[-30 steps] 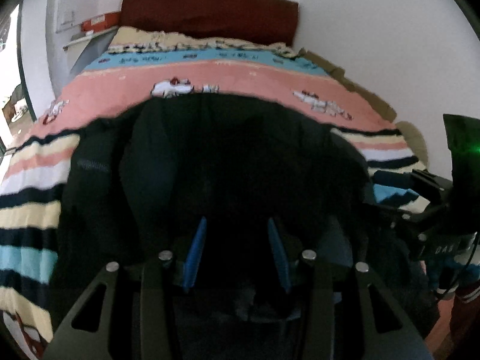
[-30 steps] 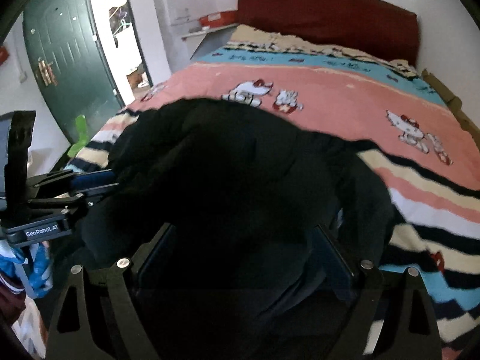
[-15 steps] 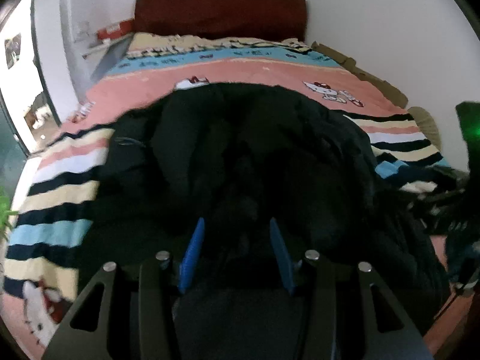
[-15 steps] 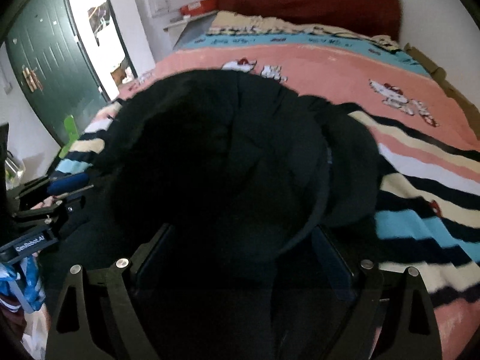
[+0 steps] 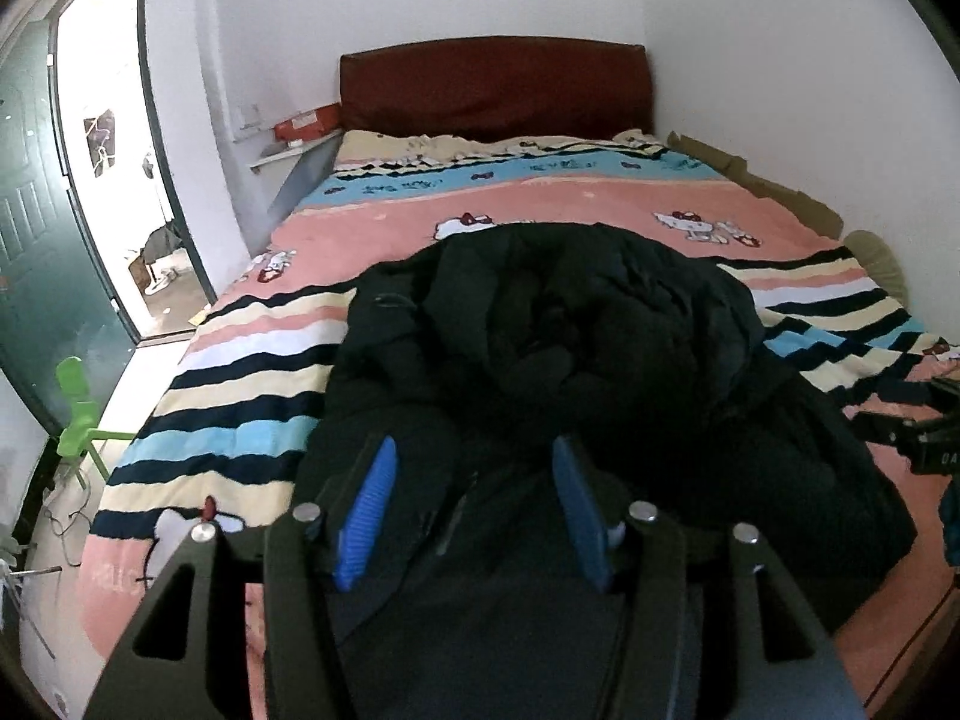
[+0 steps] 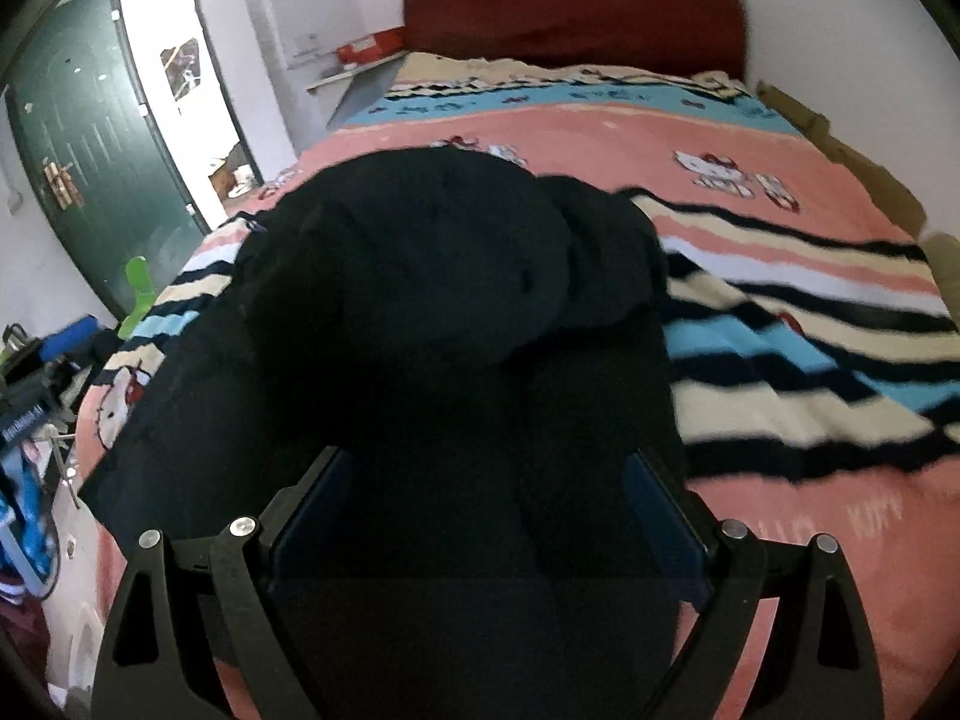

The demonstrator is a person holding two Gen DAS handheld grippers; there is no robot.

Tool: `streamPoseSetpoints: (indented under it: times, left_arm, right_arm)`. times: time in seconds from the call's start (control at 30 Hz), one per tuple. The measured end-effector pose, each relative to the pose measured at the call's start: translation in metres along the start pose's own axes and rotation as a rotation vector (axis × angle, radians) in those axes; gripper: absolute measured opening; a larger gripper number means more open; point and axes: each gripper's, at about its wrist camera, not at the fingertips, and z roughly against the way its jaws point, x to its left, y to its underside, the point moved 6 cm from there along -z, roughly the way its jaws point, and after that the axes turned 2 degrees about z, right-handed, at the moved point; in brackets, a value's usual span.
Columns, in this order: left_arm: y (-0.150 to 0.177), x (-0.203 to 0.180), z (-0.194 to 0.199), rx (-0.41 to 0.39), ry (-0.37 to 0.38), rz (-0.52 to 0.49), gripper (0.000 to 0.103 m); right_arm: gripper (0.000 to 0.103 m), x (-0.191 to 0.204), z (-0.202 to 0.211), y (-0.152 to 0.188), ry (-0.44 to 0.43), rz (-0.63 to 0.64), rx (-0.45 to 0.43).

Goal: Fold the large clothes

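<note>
Black padded coat point(image 5: 576, 372): bunched heap on striped cartoon-print blanket point(image 5: 240, 372). Left gripper point(image 5: 474, 480): blue pads point(image 5: 366, 510) apart, jaws just been opening, coat fabric lying loose between them. Dark red headboard point(image 5: 492, 84); green door point(image 5: 36, 228), open; green chair point(image 5: 78, 414).

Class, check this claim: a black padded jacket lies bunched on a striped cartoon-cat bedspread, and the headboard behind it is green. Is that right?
Not quite. The headboard is dark red, not green; the green thing is the door at the left. Both wrist views show this. The rest holds: the black padded jacket lies bunched on the striped cartoon-cat bedspread.
</note>
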Motion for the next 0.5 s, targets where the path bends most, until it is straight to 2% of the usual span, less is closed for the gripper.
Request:
streamPoseSetpoints:
  times: [0.3, 0.5]
  left_arm:
    - [0.015, 0.021, 0.017, -0.025, -0.037, 0.016, 0.054]
    - [0.029, 0.033, 0.014, -0.006, -0.063, 0.01, 0.055]
  right_arm:
    - [0.095, -0.046, 0.017, 0.043, 0.084, -0.069, 0.028]
    - [0.098, -0.062, 0.024, 0.062, 0.111, -0.093, 0.047]
